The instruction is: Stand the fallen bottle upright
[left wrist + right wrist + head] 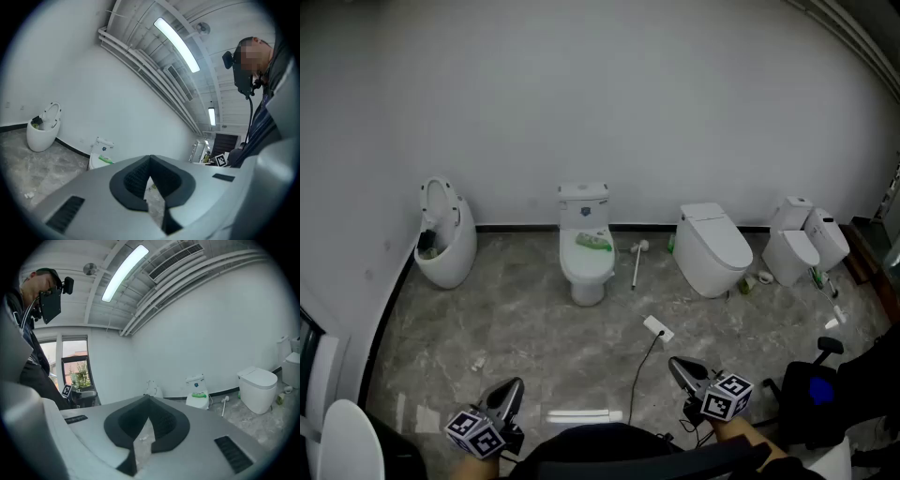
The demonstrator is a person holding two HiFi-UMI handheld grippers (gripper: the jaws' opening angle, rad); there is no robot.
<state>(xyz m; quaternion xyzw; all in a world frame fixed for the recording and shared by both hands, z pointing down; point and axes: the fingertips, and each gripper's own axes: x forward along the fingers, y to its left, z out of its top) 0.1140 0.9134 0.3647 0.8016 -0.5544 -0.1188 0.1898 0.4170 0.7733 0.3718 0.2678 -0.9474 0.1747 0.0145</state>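
Nothing is done yet: what looks like the fallen bottle (593, 243), green, lies flat on the middle toilet's (586, 277) closed seat. The left gripper (514, 385) and right gripper (676, 365) hover well short of that toilet, jaws pressed together on nothing. Reaching, gripping and righting are all left to do.

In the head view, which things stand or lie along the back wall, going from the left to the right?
toilet with its lid raised → toilet with something green on its seat → white long-handled brush → toilet with its lid shut
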